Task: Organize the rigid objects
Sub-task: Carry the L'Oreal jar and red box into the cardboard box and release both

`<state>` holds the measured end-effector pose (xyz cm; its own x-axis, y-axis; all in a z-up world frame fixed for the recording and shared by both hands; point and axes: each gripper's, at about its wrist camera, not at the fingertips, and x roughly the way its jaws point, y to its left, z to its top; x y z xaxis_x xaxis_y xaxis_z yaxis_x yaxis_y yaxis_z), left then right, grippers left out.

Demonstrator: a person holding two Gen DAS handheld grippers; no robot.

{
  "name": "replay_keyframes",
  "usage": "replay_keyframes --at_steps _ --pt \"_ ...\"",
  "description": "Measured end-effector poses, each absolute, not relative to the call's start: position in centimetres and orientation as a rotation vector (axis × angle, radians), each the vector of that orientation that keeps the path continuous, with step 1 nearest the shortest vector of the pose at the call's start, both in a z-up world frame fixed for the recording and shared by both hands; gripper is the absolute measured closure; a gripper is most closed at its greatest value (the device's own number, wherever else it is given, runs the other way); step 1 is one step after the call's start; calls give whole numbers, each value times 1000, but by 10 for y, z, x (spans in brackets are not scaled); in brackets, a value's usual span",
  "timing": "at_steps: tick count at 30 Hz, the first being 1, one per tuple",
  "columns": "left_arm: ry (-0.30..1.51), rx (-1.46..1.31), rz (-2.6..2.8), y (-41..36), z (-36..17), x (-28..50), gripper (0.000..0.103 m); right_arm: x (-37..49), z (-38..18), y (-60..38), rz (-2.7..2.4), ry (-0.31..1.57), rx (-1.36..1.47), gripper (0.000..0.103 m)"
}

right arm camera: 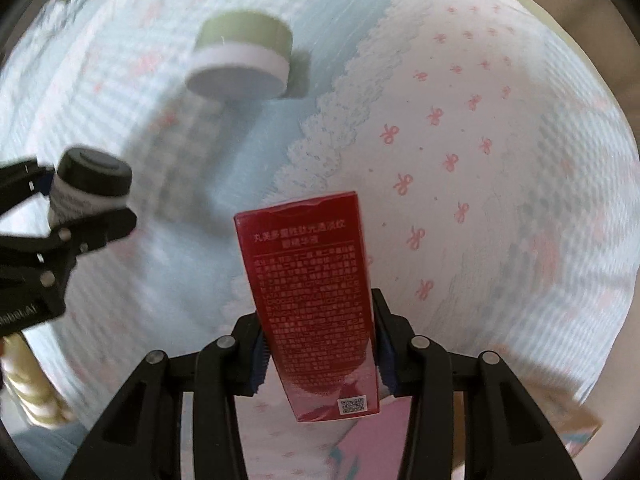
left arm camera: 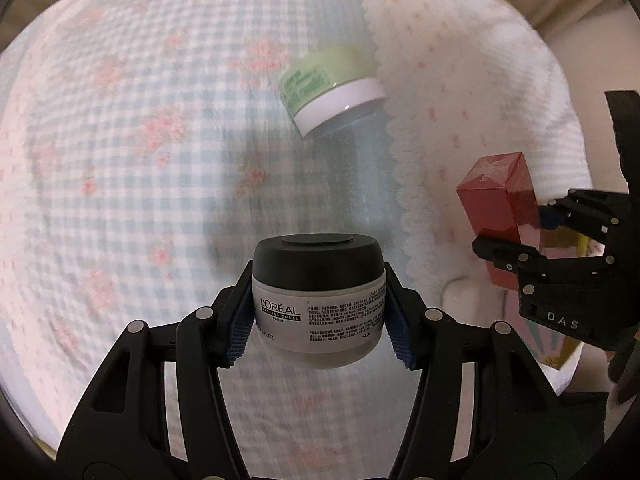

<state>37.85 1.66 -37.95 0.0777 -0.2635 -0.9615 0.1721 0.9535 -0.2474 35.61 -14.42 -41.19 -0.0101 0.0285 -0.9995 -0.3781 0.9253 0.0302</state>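
My left gripper (left arm camera: pixel 319 320) is shut on a white L'Oréal jar with a black lid (left arm camera: pixel 318 300) and holds it above the bedding. It also shows in the right wrist view (right arm camera: pixel 86 190) at the left. My right gripper (right arm camera: pixel 320 360) is shut on a tall red box (right arm camera: pixel 314 304) with printed text, held upright; it shows in the left wrist view (left arm camera: pixel 500 216) at the right. A green jar with a white lid (left arm camera: pixel 332 90) lies tilted on the bed beyond both grippers, and also shows in the right wrist view (right arm camera: pixel 242 54).
The surface is a bed with a blue gingham quilt (left arm camera: pixel 140 160) and a white cover with pink bows (right arm camera: pixel 460 160), joined by a scalloped lace edge. A pink patterned box (right arm camera: pixel 328 452) lies below my right gripper.
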Motion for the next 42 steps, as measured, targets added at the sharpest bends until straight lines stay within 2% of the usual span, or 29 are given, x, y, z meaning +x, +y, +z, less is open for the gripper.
replay_keyframes --at_steps 13,22,32,42 --pt "1324 -92 -400 2 -271 312 50 300 -301 -166 257 1429 43 63" --pt "1265 -39 -477 -56 -210 274 50 235 -230 -214 183 1318 195 63" --pt "1257 -55 -503 -157 -201 246 50 190 -196 -325 69 1261 216 63" --pt "1303 -30 -483 -251 -252 231 50 179 -242 -420 39 1316 283 63"
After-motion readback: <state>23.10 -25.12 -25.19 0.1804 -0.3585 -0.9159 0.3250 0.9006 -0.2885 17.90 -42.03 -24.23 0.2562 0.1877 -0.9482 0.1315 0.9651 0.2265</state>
